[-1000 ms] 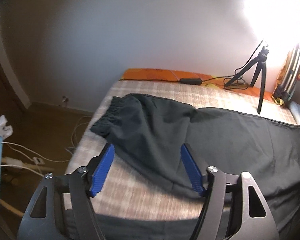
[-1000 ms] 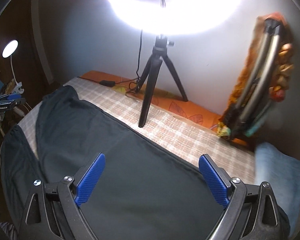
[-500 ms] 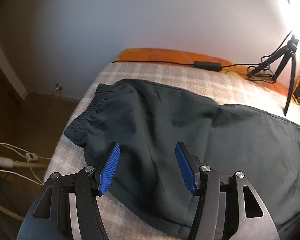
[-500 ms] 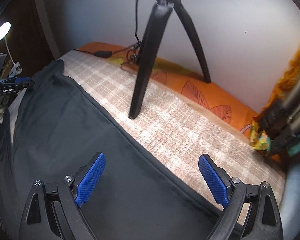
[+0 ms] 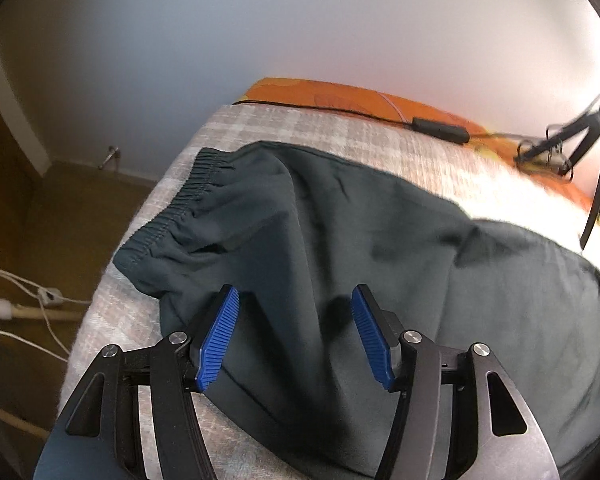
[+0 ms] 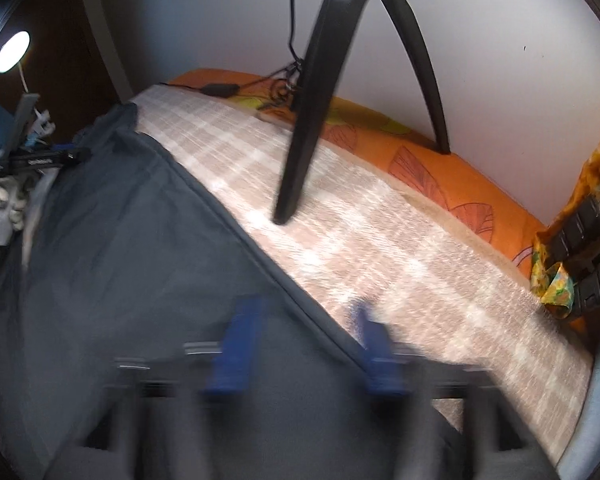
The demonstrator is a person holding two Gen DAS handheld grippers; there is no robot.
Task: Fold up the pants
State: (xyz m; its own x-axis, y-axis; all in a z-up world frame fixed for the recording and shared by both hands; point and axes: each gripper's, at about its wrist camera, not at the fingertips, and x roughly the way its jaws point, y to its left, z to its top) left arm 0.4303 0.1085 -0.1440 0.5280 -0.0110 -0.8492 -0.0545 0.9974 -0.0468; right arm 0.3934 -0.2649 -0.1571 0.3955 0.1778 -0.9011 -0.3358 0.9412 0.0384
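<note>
A: How is the left wrist view set?

B: It is aimed steeply down, close over the waistband end of the pants [image 5: 340,264], the bed's checked cover [image 5: 308,128] filling mid-frame.

A: And the right wrist view?

B: It is pointed down near the pants' edge (blurred). The tripod [image 6: 308,120], at upper centre, is shared with the left view's upper right.

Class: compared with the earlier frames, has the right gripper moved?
Yes. The right gripper dropped toward the pants; the tripod looms larger, and its jaws are closing.
</note>
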